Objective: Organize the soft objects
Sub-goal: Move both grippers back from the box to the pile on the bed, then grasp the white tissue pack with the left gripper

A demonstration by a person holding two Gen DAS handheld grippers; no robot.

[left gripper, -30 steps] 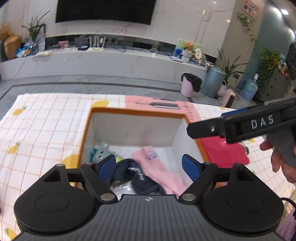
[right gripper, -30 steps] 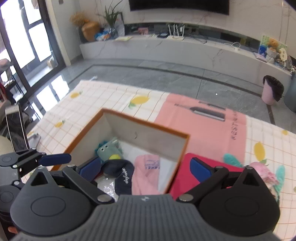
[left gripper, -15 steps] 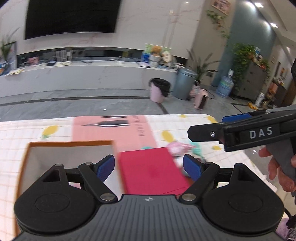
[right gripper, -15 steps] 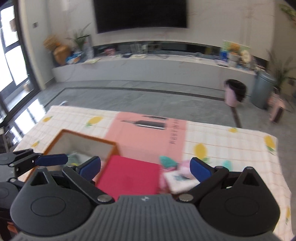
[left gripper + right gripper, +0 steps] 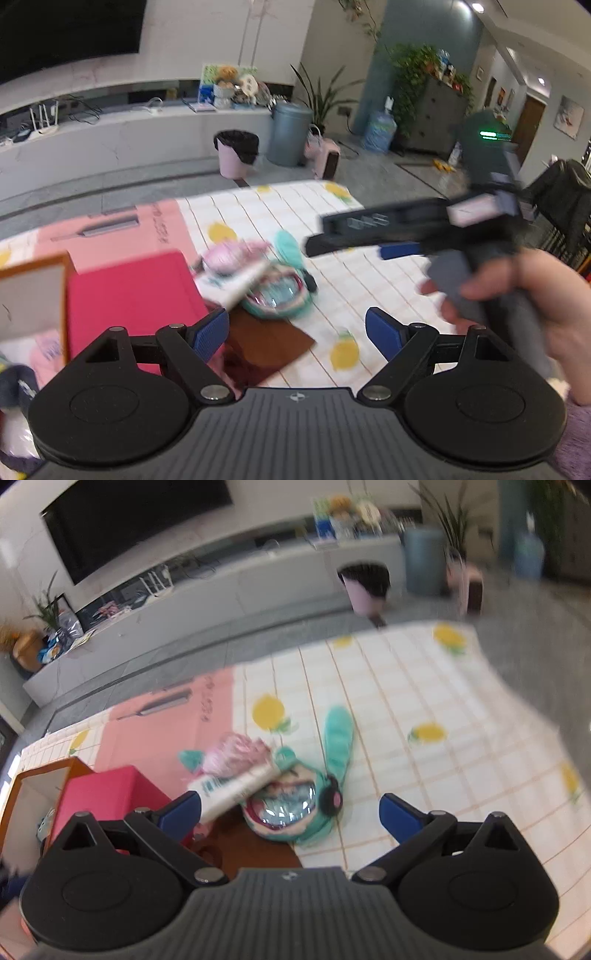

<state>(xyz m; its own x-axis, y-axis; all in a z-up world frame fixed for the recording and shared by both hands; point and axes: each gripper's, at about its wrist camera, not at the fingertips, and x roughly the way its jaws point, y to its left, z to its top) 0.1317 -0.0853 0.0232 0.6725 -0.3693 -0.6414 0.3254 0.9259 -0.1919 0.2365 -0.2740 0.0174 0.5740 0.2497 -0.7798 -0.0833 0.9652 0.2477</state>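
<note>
soft pile sits on the checked lemon-print tablecloth (image 5: 424, 686), just right of the red lid (image 5: 107, 794): a teal plush toy (image 5: 295, 808) with one long floppy ear, a shiny reflective face patch and a round black-and-pink eye; a fuzzy pink bundle (image 5: 236, 753) touching its upper left; a rolled white cloth with teal print (image 5: 232, 788) lying tilted across both. a flat brown sheet (image 5: 266, 343) lies under the near edge of the plush. both views are motion-blurred, so the pink bundle's exact kind is uncertain, possibly a knit item.

orange-rimmed box (image 5: 33, 291) with pale inner walls stands at far left, the red lid against its right wall; a pink sock (image 5: 46, 350) shows inside, low.

left gripper (image 5: 297, 334): blue ribbed pads spread wide, nothing between them, held above the brown sheet and the plush's near side. right gripper (image 5: 290, 812): fingers also wide apart and empty, aimed at the plush. in the left view the right gripper's black body crosses the upper right, its handle in a hand (image 5: 535, 295) with fingers curled round it.

beyond the table: pink bin with black liner (image 5: 236, 153), grey bin (image 5: 290, 133), potted plants, dark tv.
</note>
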